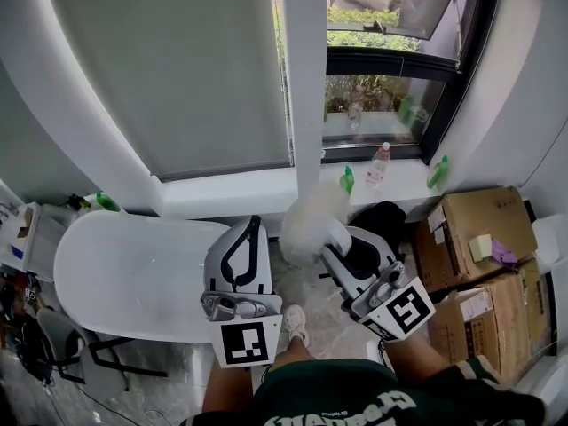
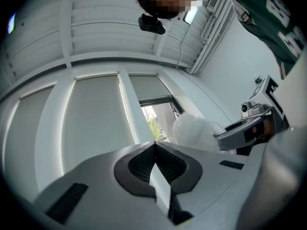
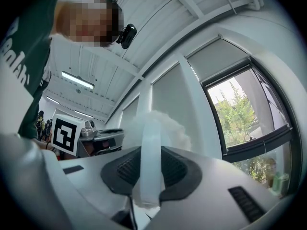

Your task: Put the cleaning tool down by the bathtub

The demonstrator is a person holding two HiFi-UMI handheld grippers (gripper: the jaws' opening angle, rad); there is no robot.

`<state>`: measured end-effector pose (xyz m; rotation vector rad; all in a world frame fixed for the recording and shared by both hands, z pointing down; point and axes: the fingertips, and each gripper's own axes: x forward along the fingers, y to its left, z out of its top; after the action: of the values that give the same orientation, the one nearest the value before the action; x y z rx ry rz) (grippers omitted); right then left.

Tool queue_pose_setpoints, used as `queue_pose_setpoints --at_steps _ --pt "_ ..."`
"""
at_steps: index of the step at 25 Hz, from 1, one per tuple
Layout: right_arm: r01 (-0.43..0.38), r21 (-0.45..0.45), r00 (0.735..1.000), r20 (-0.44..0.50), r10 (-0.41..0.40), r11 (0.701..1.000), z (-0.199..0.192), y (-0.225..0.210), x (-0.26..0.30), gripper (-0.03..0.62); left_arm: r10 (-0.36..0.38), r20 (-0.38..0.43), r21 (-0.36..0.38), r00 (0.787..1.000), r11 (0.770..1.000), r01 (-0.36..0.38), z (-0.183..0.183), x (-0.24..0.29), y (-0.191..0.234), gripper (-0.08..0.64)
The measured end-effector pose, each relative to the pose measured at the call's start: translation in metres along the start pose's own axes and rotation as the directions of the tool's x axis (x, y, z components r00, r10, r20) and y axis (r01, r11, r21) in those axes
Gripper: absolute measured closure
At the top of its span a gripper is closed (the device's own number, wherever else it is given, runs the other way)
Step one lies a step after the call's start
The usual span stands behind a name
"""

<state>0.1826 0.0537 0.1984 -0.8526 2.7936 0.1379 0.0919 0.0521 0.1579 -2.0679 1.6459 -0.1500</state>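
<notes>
The person's green shirt [image 1: 355, 406] fills the bottom of the head view and is nearest of all. Just past it, the right hand-held gripper [image 1: 333, 238] holds the cleaning tool [image 1: 311, 223]. The tool has a soft, fluffy white head and a flat white handle. In the right gripper view the handle [image 3: 150, 164] stands between the two dark pads, and the pads press on it from both sides. The fluffy head [image 3: 163, 126] sticks out past the tips. The tool is up in the air, not lying down. It hangs over the floor [image 1: 327, 328], just to the right of the white bathtub [image 1: 124, 264] and below the window sill [image 1: 257, 192].

The left hand-held gripper [image 1: 255, 223] is just beside the tool, on its left, over the right end of the bathtub. Its jaws are closed tip to tip and hold nothing.

A white shoe [image 1: 295, 322] shows on the floor between the two grippers. A black bag [image 1: 383, 218] sits on the floor to the right of the tool. Further right are brown cardboard boxes [image 1: 470, 229]. On the sill stand a clear bottle [image 1: 379, 164] and two green bottles, one [image 1: 347, 178] on its left and one [image 1: 438, 172] on its right. A grey blind [image 1: 177, 69] covers the window above the bathtub. Green plants show through the glass on the right.
</notes>
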Motion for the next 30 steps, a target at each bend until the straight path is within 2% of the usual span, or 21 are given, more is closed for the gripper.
queue_pose_setpoints --at_steps 4,17,30 --pt "-0.006 -0.012 1.000 -0.009 0.005 1.000 -0.003 -0.012 0.023 0.499 -0.003 0.007 -0.014 1.000 1.000 0.003 -0.009 0.022 0.015 0.554" --pt "0.061 -0.038 0.998 -0.011 -0.061 0.997 -0.014 -0.076 0.095 0.499 -0.069 0.058 -0.049 0.996 0.996 0.072 -0.043 0.114 0.053 0.554" --pt "0.107 -0.032 0.994 -0.018 -0.108 0.994 -0.036 -0.112 0.159 0.499 -0.148 0.086 -0.026 0.985 0.988 0.151 -0.074 0.167 0.079 0.554"
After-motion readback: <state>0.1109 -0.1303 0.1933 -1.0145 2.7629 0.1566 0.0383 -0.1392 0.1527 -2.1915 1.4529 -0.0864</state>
